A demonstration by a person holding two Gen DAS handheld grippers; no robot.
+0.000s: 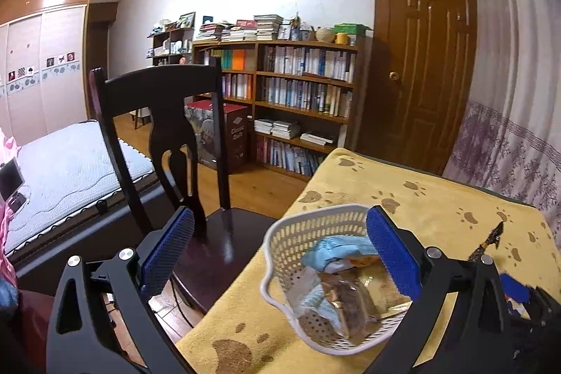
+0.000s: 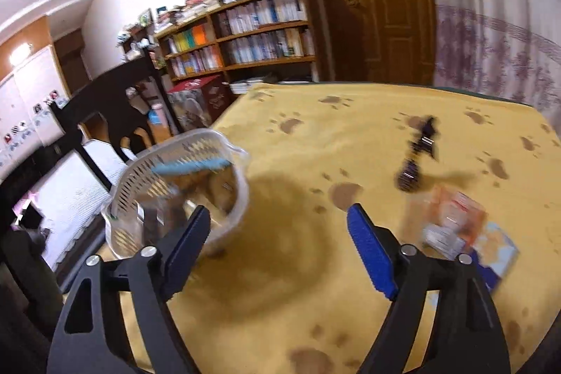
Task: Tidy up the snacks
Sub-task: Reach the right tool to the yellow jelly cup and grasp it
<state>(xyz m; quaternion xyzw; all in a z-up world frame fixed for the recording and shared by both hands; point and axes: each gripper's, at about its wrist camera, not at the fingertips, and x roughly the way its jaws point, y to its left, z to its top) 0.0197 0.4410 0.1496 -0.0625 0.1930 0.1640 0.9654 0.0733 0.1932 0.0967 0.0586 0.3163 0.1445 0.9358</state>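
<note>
Currently mid-sort: several packets binned, at least one loose.

Table [image 2: 315, 269]: covered by yellow paw-print cloth; dark wooden chair [image 1: 168, 135] drawn up beside left edge.

Basket [image 1: 280, 233]: white perforated plastic, set at left edge of table, appearing tilted in both views. Already loaded with wrapped snacks [image 1: 350, 297], including a light-blue packet [image 1: 336, 249] near the top.

Loose snack packets [image 2: 463, 226]: orange-and-white wrapper overlapping a blue-edged one, lying on cloth toward right side of table, well apart from basket. Outlines blurred; exact count not determinable.

Small dark object [image 2: 417, 156]: lying on cloth beyond loose packets; identity unclear, possibly a clip. Not judged a snack.

Left gripper [image 1: 280, 251]: fingers [image 1: 392, 255] spread wide, nothing between them, right finger over basket interior, left finger over chair seat. Contact with basket rim not determinable.

Right gripper [image 2: 277, 251]: fingers [image 2: 371, 255] spread wide, empty, above bare cloth between basket and loose packets. Heavy motion blur in this view.

Step in hand, as judged: retrieval of remaining loose packets for transfer to basket.

Next move, as judged: swing right gripper rightward over orange-and-white wrapper, lower with fingers straddling packet, close on its thicker edge. Flat wrapper on soft cloth likely to resist pickup; approach low. Steady tilted basket if required.
</note>
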